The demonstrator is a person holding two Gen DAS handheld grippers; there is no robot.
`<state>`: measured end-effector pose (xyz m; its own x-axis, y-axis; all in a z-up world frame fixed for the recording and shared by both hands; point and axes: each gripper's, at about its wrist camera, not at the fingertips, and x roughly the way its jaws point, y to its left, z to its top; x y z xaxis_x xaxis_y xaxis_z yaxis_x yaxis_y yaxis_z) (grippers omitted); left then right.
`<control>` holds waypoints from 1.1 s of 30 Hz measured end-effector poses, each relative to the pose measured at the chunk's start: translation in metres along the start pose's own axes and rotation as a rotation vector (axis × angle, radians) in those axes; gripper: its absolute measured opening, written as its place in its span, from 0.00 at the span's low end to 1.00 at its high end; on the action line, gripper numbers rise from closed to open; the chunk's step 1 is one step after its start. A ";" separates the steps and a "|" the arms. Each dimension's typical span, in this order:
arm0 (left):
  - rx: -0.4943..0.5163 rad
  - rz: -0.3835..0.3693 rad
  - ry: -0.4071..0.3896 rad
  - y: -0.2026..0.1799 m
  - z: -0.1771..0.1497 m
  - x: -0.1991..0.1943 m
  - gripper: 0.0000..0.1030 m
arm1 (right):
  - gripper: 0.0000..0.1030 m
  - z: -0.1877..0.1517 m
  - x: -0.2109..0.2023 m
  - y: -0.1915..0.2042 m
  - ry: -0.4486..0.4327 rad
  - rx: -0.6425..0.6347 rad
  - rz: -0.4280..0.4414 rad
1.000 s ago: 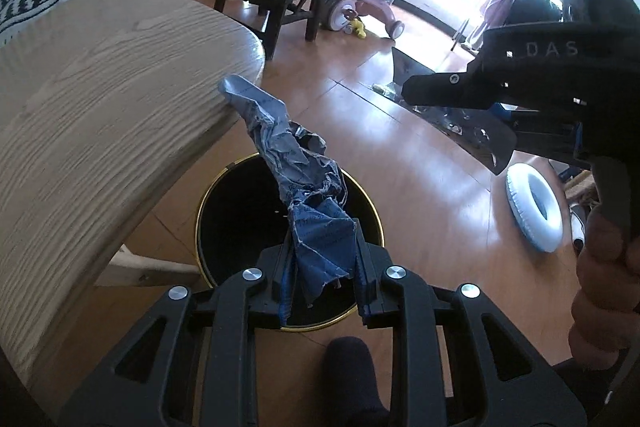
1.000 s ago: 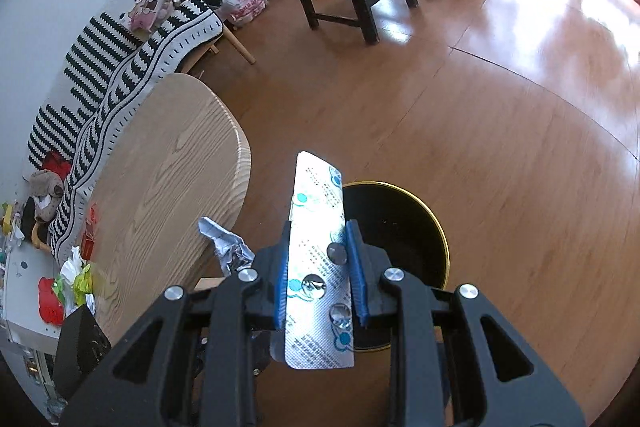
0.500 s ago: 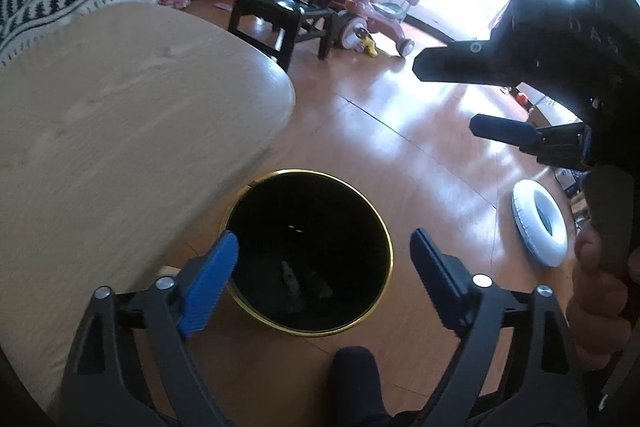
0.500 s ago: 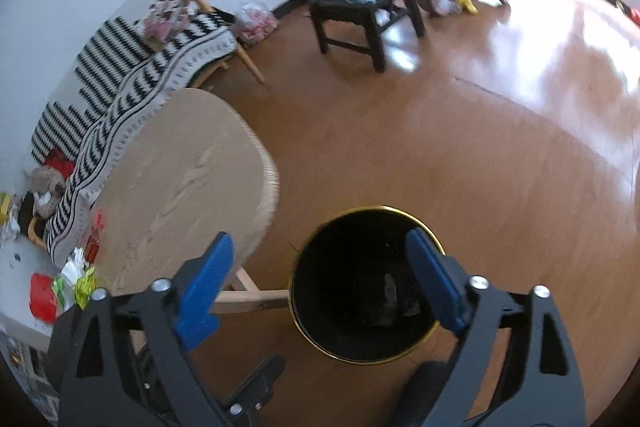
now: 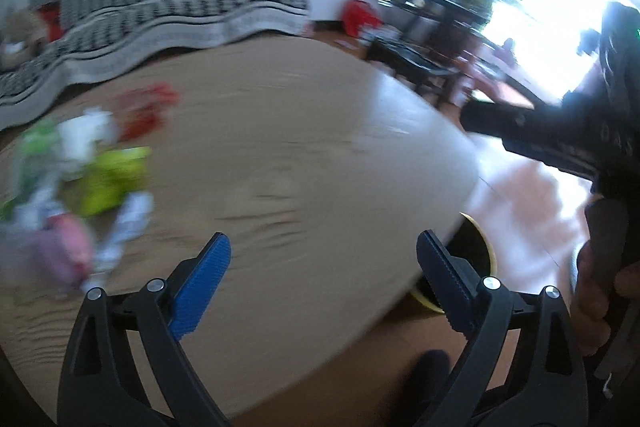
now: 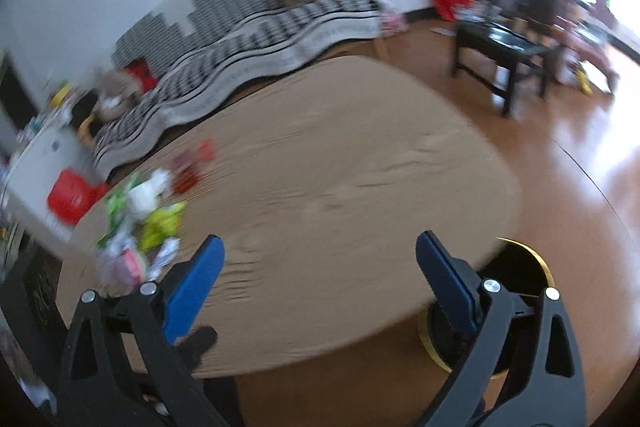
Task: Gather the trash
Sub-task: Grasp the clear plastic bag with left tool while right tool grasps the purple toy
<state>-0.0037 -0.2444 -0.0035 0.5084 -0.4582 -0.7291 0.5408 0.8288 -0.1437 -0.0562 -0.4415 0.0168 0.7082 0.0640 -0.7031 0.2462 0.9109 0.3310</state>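
Wooden table lies under both our grippers, left and right; their jaws have just been opening, now wide and empty, and blurred trash lies on the table's far-left part.

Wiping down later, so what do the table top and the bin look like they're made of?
Table top: pale wood or wood veneer, matte, with visible grain lines. Bin: black with a shiny gold rim, likely metal, though blur leaves that open.

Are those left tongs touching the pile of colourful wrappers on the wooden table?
Apart. In the left wrist view, the left tongs stand open and empty, with bare tabletop between them and the wrappers.
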 end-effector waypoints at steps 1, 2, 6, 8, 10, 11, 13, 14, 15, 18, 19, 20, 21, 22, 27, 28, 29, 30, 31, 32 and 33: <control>-0.022 0.033 -0.007 0.019 -0.001 -0.008 0.89 | 0.90 -0.001 0.006 0.017 0.009 -0.024 0.023; -0.040 0.061 -0.013 0.036 -0.003 -0.016 0.89 | 0.90 -0.002 0.016 0.041 0.026 -0.060 0.056; -0.101 0.173 -0.032 0.100 -0.014 -0.047 0.89 | 0.90 -0.014 0.040 0.113 0.043 -0.190 0.086; -0.121 0.218 -0.041 0.129 -0.018 -0.060 0.89 | 0.90 -0.021 0.052 0.144 0.049 -0.263 0.098; -0.138 0.269 -0.045 0.163 -0.025 -0.072 0.89 | 0.90 -0.031 0.065 0.167 0.074 -0.309 0.139; -0.147 0.294 -0.040 0.180 -0.029 -0.076 0.89 | 0.90 -0.035 0.070 0.176 0.088 -0.320 0.158; -0.164 0.319 -0.026 0.206 -0.037 -0.080 0.89 | 0.90 -0.041 0.085 0.193 0.122 -0.337 0.203; -0.172 0.323 -0.013 0.220 -0.042 -0.079 0.89 | 0.90 -0.044 0.093 0.202 0.145 -0.344 0.234; -0.179 0.320 -0.006 0.233 -0.046 -0.079 0.89 | 0.90 -0.049 0.100 0.212 0.161 -0.351 0.251; -0.194 0.302 0.026 0.254 -0.058 -0.073 0.89 | 0.90 -0.056 0.117 0.231 0.186 -0.377 0.286; -0.186 0.298 0.033 0.259 -0.061 -0.071 0.89 | 0.90 -0.057 0.122 0.234 0.193 -0.381 0.294; -0.171 0.294 0.037 0.262 -0.062 -0.068 0.89 | 0.90 -0.058 0.128 0.239 0.205 -0.385 0.307; -0.145 0.299 0.037 0.263 -0.062 -0.063 0.89 | 0.90 -0.059 0.134 0.243 0.214 -0.386 0.315; -0.120 0.298 0.039 0.264 -0.061 -0.059 0.89 | 0.90 -0.060 0.141 0.247 0.228 -0.385 0.326; -0.029 0.291 0.040 0.274 -0.055 -0.035 0.89 | 0.90 -0.063 0.166 0.262 0.269 -0.408 0.338; -0.025 0.285 0.044 0.276 -0.053 -0.030 0.89 | 0.90 -0.065 0.169 0.264 0.275 -0.414 0.340; -0.021 0.274 0.049 0.278 -0.052 -0.025 0.89 | 0.90 -0.066 0.175 0.268 0.282 -0.427 0.338; -0.018 0.266 0.050 0.279 -0.052 -0.022 0.89 | 0.90 -0.068 0.178 0.270 0.287 -0.437 0.333; -0.015 0.255 0.052 0.280 -0.051 -0.018 0.89 | 0.90 -0.069 0.181 0.273 0.288 -0.446 0.327; -0.012 0.249 0.053 0.281 -0.050 -0.015 0.89 | 0.90 -0.070 0.182 0.277 0.273 -0.464 0.323; -0.007 0.245 0.049 0.281 -0.048 -0.011 0.89 | 0.90 -0.070 0.184 0.280 0.273 -0.477 0.320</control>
<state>0.1101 0.0088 -0.0677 0.5905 -0.2275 -0.7743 0.4007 0.9155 0.0366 0.0968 -0.1456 -0.0640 0.4885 0.4075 -0.7716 -0.3163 0.9068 0.2787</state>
